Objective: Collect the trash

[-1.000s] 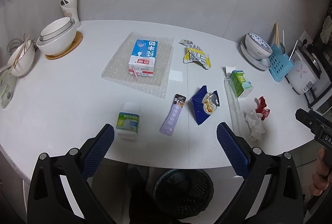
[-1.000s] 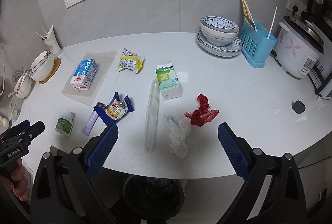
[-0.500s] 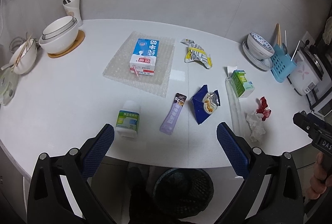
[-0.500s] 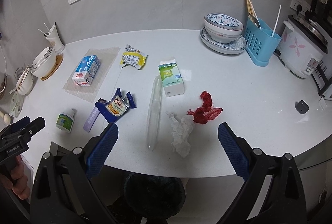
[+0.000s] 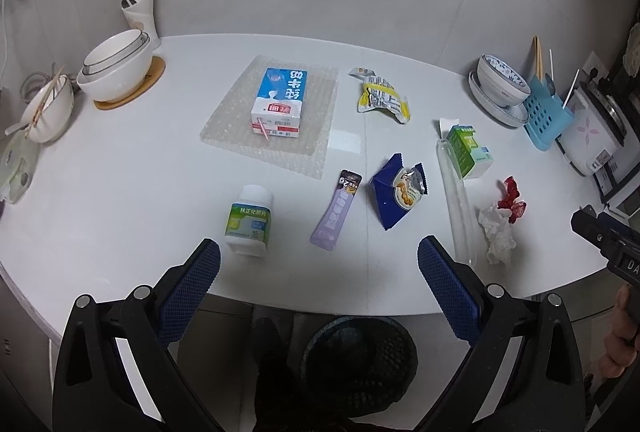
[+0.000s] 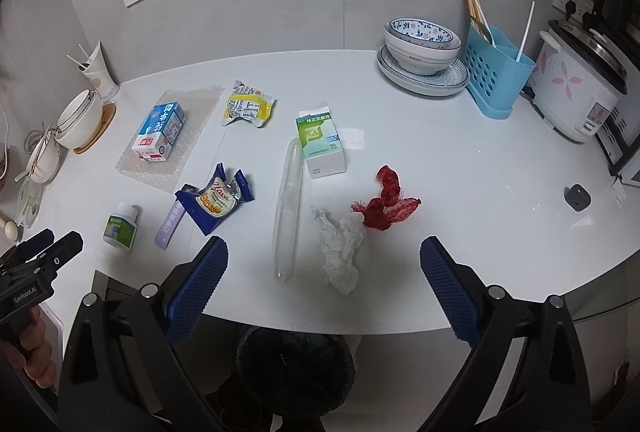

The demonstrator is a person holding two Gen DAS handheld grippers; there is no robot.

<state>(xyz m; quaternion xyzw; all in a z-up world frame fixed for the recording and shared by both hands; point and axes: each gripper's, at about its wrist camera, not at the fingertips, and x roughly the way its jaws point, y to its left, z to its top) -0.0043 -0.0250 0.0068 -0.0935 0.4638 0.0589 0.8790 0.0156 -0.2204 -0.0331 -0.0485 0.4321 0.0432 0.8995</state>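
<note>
Just ahead of my right gripper (image 6: 320, 264), jaws spread wide and empty, lies the crumpled tissue (image 6: 340, 248): light, soft, easily crushed; I would pinch its bulk. My left gripper (image 5: 318, 266) also gapes empty.

blue-white milk carton (image 5: 279, 102) x1 | white pill bottle (image 5: 249, 220) x1 | foil snack wrappers (image 6: 216, 199) x2 | purple sachet (image 5: 337, 210) x1 | green-white box (image 6: 320, 140) x1 | crumpled white tissue (image 6: 340, 249) x1

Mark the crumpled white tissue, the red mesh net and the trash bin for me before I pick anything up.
crumpled white tissue (image 6: 340, 246), right wrist view, middle of the wad.
red mesh net (image 6: 384, 202), right wrist view, centre of the bunched mesh.
trash bin (image 6: 296, 364), right wrist view, dark inside below the table edge.
</note>
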